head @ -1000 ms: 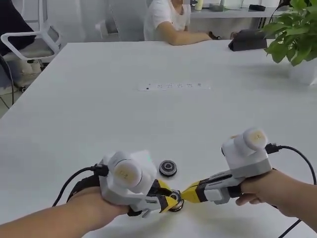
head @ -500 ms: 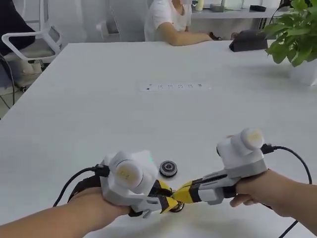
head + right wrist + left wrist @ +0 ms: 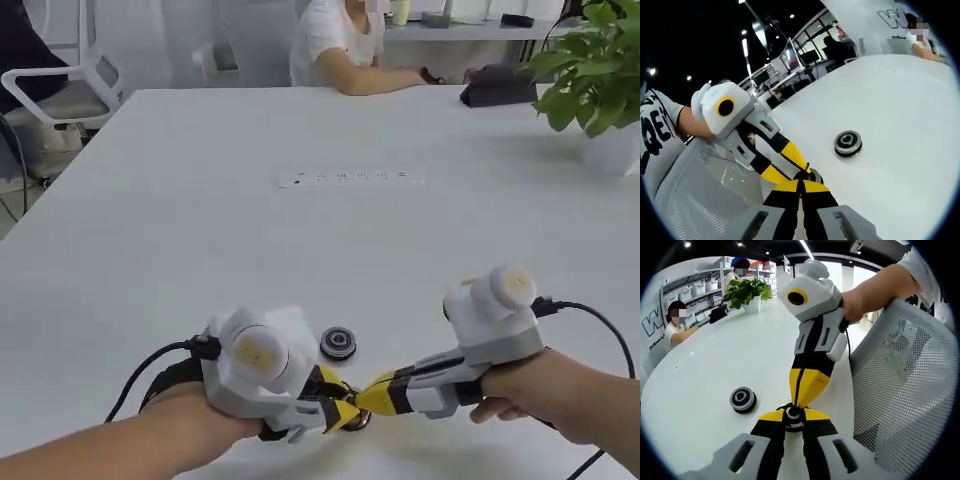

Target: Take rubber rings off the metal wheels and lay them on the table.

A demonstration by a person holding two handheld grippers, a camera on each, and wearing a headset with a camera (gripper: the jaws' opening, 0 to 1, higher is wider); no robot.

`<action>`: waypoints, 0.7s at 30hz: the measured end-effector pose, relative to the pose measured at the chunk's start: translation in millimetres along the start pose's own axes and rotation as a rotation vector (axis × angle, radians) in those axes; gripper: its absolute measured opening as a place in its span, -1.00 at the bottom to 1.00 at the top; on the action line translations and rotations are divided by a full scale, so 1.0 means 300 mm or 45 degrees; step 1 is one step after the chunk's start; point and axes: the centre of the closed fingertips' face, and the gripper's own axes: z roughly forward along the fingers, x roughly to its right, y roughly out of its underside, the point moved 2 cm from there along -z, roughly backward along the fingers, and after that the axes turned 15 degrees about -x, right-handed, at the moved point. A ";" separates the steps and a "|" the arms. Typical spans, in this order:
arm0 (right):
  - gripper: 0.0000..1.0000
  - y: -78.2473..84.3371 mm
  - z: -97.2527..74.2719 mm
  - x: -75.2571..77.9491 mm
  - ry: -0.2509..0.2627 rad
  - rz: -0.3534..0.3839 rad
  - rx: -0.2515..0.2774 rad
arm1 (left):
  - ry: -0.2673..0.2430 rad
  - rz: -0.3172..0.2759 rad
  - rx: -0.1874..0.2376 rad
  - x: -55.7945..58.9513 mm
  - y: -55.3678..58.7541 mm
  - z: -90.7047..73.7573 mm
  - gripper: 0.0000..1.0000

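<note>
My left tool (image 3: 347,411) was clamped on a metal wheel (image 3: 793,418) just above the counter (image 3: 300,240). My right tool (image 3: 802,181) was closed to a slit, tips against that wheel; whether they pinched rubber I couldn't tell. A second wheel (image 3: 338,343) lay on the counter, at twelve o'clock from the held one.

Counts on and around the tabletop (image 3: 200,220)
Two wheels: one loose wheel (image 3: 338,343), one held wheel (image 3: 813,176). Two grippers: left gripper (image 3: 793,415), right gripper (image 3: 801,181). One power strip (image 3: 350,177), one plant (image 3: 590,60), one black case (image 3: 498,82), one chair (image 3: 60,85), one seated person (image 3: 335,40).
</note>
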 end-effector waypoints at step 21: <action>-1.00 -0.016 -0.027 -0.015 -0.028 0.010 0.042 | 0.033 0.027 -0.004 0.015 -0.017 -0.039 -0.73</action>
